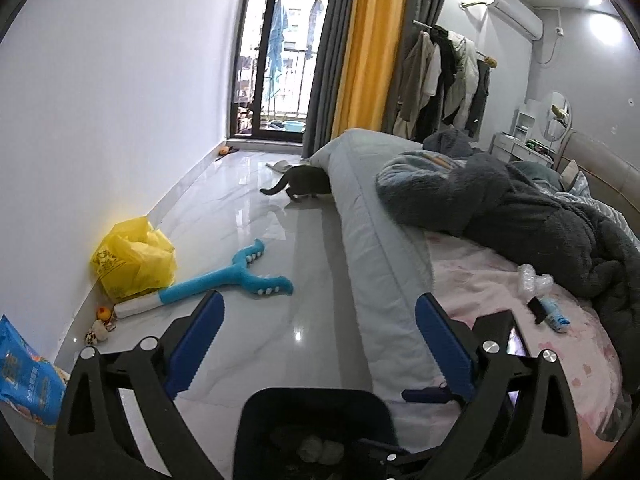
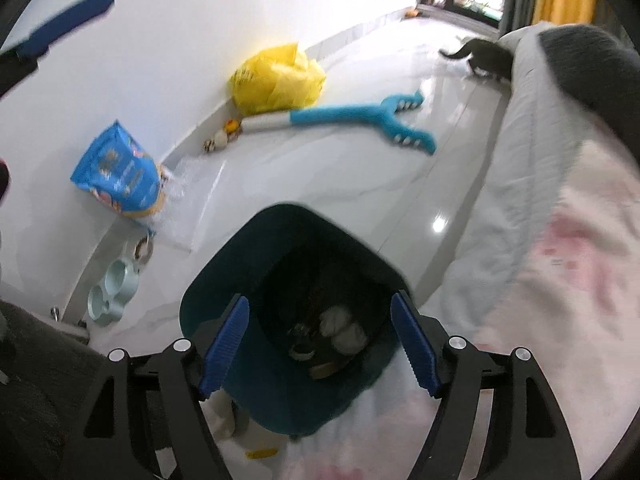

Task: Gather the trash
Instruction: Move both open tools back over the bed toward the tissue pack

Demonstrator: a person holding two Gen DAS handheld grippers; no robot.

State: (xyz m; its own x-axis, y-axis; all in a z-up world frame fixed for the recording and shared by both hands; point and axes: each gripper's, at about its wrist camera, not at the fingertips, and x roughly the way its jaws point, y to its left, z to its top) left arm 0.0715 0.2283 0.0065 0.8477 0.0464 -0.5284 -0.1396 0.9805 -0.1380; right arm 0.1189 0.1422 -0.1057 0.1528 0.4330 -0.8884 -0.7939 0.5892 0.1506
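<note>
While both pairs of tongs stand released with nothing between their blue pads, the dark bin (image 2: 288, 312) sits directly beneath them at the foot of the bed, and that is the fixed point for whatever comes next. The right gripper (image 2: 320, 344) hangs almost straight over the bin's mouth, looking down onto crumpled white wads and a few darker scraps already lying at the bottom. The left gripper (image 1: 320, 344) points out along the floor, with only the bin's near rim (image 1: 316, 400) showing below its spread fingers.

Judging by what is left loose, the nearest candidate for trash lies on the pink sheet (image 1: 500, 292) to the right of the left gripper: a crinkled clear wrapper (image 1: 534, 278) touching the edge of the grey blanket (image 1: 560, 232). Just beside it a small blue tube (image 1: 554, 316) rests with its long axis running diagonally toward the bed's edge, next to a small black object I cannot identify. Which hand is nearer is unclear, since the right wrist view does not show that patch of bed.

Further out on the tiled floor by the wall sit a yellow plastic bag (image 1: 136, 260), a blue pouch (image 2: 116, 176) with clear film spilling beside it, and a long blue toy (image 1: 240, 276).
</note>
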